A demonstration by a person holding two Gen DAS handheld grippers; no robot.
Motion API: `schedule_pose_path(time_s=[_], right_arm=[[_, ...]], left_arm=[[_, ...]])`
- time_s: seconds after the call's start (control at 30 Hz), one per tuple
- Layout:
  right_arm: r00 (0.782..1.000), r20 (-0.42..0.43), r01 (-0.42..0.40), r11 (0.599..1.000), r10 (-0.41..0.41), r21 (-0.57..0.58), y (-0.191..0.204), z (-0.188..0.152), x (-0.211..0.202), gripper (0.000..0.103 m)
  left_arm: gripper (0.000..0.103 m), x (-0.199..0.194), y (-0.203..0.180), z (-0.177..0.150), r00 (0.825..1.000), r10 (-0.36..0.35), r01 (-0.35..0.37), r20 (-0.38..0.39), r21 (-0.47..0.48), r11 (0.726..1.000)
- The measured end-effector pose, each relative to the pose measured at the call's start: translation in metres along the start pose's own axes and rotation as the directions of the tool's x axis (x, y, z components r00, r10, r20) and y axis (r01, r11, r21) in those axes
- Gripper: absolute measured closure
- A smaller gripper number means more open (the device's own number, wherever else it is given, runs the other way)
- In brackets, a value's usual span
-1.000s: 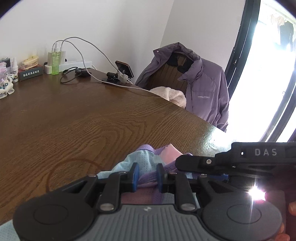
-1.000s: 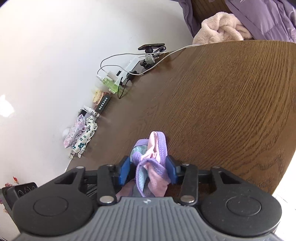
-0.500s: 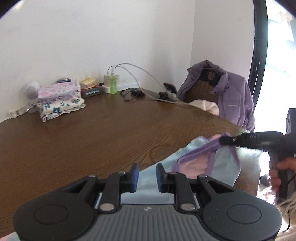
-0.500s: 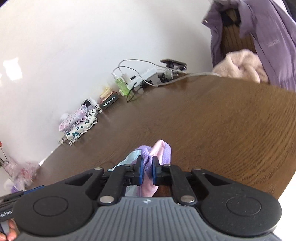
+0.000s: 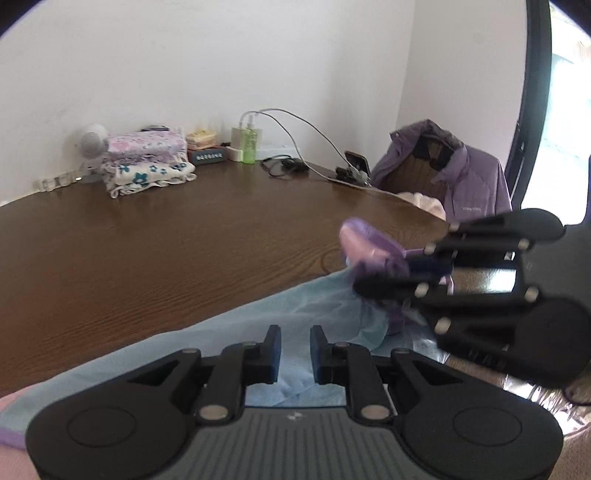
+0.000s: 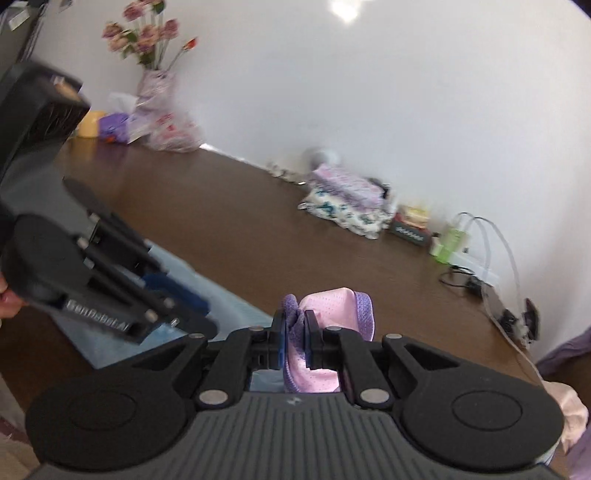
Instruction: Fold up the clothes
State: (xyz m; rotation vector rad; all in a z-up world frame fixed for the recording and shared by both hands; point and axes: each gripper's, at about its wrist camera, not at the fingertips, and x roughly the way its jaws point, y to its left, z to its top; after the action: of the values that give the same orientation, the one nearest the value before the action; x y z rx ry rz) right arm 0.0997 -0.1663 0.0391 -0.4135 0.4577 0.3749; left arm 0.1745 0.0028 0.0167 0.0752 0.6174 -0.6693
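A lived-in home room: a jacket [image 5: 476,184] is hanging on a chair beside the wooden table [image 5: 184,236], flowers [image 6: 147,33] standing at its far end.

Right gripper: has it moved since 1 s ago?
Yes. The right gripper, shut on the garment, has swung left along the wall: the charger cables went from left of centre to far right, and a flower vase appeared.
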Motion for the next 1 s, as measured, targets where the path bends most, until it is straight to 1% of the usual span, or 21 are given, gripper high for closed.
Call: schedule_pose_path(time_s=[0.1, 0.2, 0.27, 0.37, 0.43, 0.5, 0.53, 0.57, 0.6, 0.67, 0.73, 0.77, 0.8, 0.87, 0.93, 1.0], right_arm=[[0.999, -0.032, -0.035, 0.999, 0.034, -0.028, 0.027, -0.005, 0.016, 0.095], [0.998, -0.051, -0.044, 0.999, 0.042, -0.027, 0.038, -0.009, 0.020, 0.095], [0.999, -0.042, -0.037, 0.999, 0.035, -0.026, 0.041, -0.008, 0.018, 0.095], [0.999, -0.024, -0.041, 0.999, 0.040, -0.024, 0.041, -0.005, 0.019, 0.095], [0.997, -0.050, -0.063, 0.998, 0.062, -0.015, 0.043, -0.008, 0.024, 0.094], [0.995, -0.055, -0.083, 0.996, 0.085, 0.033, 0.040, -0.011, 0.023, 0.090], [0.993, -0.046, -0.106, 0.992, 0.109, 0.070, 0.036, -0.012, 0.019, 0.081], [0.990, -0.032, -0.135, 0.984, 0.139, 0.113, 0.031, -0.013, 0.012, 0.068], [0.985, -0.010, -0.166, 0.974, 0.170, 0.157, 0.025, -0.013, 0.002, 0.062], [0.974, 0.036, -0.225, 0.947, 0.223, 0.227, 0.013, -0.014, -0.018, 0.057], [0.968, 0.065, -0.252, 0.931, 0.243, 0.265, 0.002, -0.014, -0.037, 0.053], [0.970, 0.066, -0.243, 0.932, 0.234, 0.270, -0.003, -0.015, -0.044, 0.053], [0.977, 0.057, -0.215, 0.938, 0.208, 0.271, -0.008, -0.016, -0.050, 0.053], [0.990, 0.027, -0.141, 0.950, 0.139, 0.277, -0.018, -0.022, -0.057, 0.053], [0.997, -0.010, -0.075, 0.950, 0.082, 0.304, -0.029, -0.031, -0.057, 0.053], [0.997, -0.047, -0.038, 0.937, 0.058, 0.348, -0.040, -0.042, -0.053, 0.054]], left_arm=[[0.087, -0.016, 0.008, -0.011, 0.999, 0.043, -0.043, -0.007, -0.020, 0.999], [0.087, -0.020, 0.019, -0.022, 0.997, 0.066, -0.068, -0.037, -0.048, 0.997], [0.087, -0.020, 0.025, -0.026, 0.997, 0.063, -0.066, -0.049, -0.071, 0.995], [0.087, -0.021, 0.030, -0.030, 0.998, 0.048, -0.051, -0.037, -0.092, 0.994], [0.086, -0.022, 0.030, -0.030, 0.998, 0.045, -0.048, -0.038, -0.104, 0.993], [0.079, -0.025, 0.031, -0.027, 0.999, 0.043, -0.047, -0.031, -0.111, 0.993], [0.079, -0.028, 0.031, -0.025, 0.999, 0.044, -0.046, -0.024, -0.110, 0.993], [0.078, -0.030, 0.031, -0.020, 0.999, 0.043, -0.044, -0.011, -0.104, 0.994], [0.075, -0.033, 0.031, -0.014, 0.999, 0.039, -0.039, 0.001, -0.096, 0.995], [0.068, -0.036, 0.028, 0.002, 0.999, 0.014, -0.013, 0.031, -0.060, 0.998], [0.068, -0.032, 0.021, 0.022, 0.998, -0.013, 0.013, 0.055, 0.012, 1.000], [0.068, -0.028, 0.016, 0.033, 0.998, -0.029, 0.026, 0.056, 0.052, 0.998], [0.068, -0.021, 0.010, 0.043, 0.998, -0.049, 0.044, 0.045, 0.097, 0.994], [0.068, -0.003, -0.004, 0.061, 0.995, -0.097, 0.093, 0.009, 0.195, 0.976], [0.068, 0.020, -0.018, 0.073, 0.988, -0.143, 0.151, -0.052, 0.280, 0.948], [0.068, 0.043, -0.034, 0.078, 0.983, -0.142, 0.176, -0.115, 0.378, 0.909]])
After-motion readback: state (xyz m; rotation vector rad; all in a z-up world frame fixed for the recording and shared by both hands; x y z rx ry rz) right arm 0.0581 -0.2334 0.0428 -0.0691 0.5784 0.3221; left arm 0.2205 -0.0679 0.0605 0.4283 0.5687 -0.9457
